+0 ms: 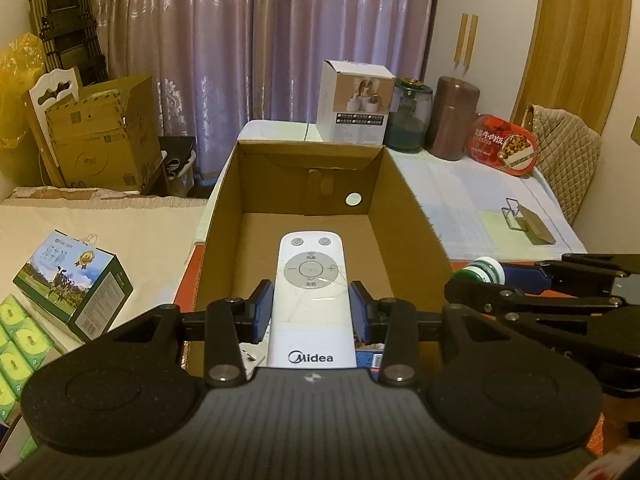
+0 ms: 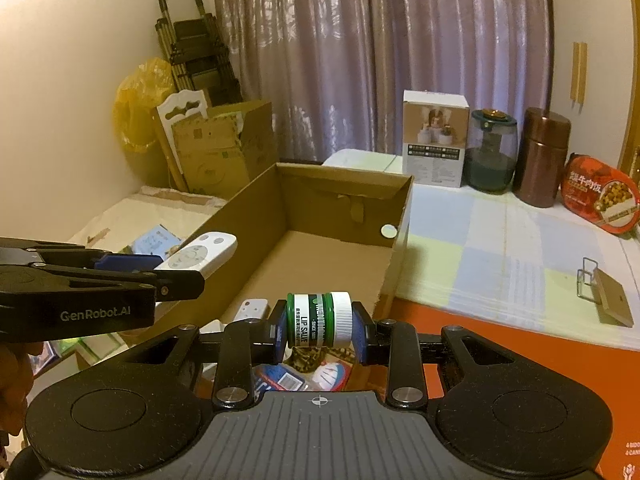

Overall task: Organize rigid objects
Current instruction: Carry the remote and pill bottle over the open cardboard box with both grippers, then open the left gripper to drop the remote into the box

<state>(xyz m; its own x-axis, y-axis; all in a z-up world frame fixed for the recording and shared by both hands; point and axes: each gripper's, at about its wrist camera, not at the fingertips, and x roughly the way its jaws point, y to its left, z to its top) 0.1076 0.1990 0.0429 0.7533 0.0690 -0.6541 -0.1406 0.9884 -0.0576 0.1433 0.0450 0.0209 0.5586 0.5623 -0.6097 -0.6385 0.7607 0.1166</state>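
Nearest in the left wrist view, the left gripper (image 1: 311, 312) clamps a slim white plastic remote control (image 1: 311, 300) between its blue pads, one pad pressed on each long edge. The remote points forward, away from the camera; its near end reads "Midea" in dark letters, and its far end carries a grey ring of buttons with a plus sign and two small round buttons. It is held above the near part of an open brown cardboard box (image 1: 416, 216), whose corrugated floor shows beneath it.

In the right wrist view, the right gripper (image 2: 319, 326) grips a small round jar (image 2: 319, 320) lying on its side, squeezed end to end between the pads. The jar has a green band, a ribbed white cap toward the right, and a label reading "LIP SALVE". It is held just above the near edge of the same box. The left gripper's black arm, printed "GenRobot.AI", reaches in from the left with the remote.

Beyond the jar, a small white device (image 2: 252, 310) lies in the box near its front.

Farther back, a pale checked cloth (image 2: 500, 248) covers the surface right of the box. On it lies a flat tan piece with a wire stand (image 2: 606, 292). Along the far edge stand a white printed carton (image 2: 434, 144), a dark glass jar (image 2: 492, 152), a copper-brown cylinder canister (image 2: 544, 156) and a red oval food pack (image 2: 600, 196) bearing Chinese writing.

Mauve curtains (image 2: 380, 48) hang behind.
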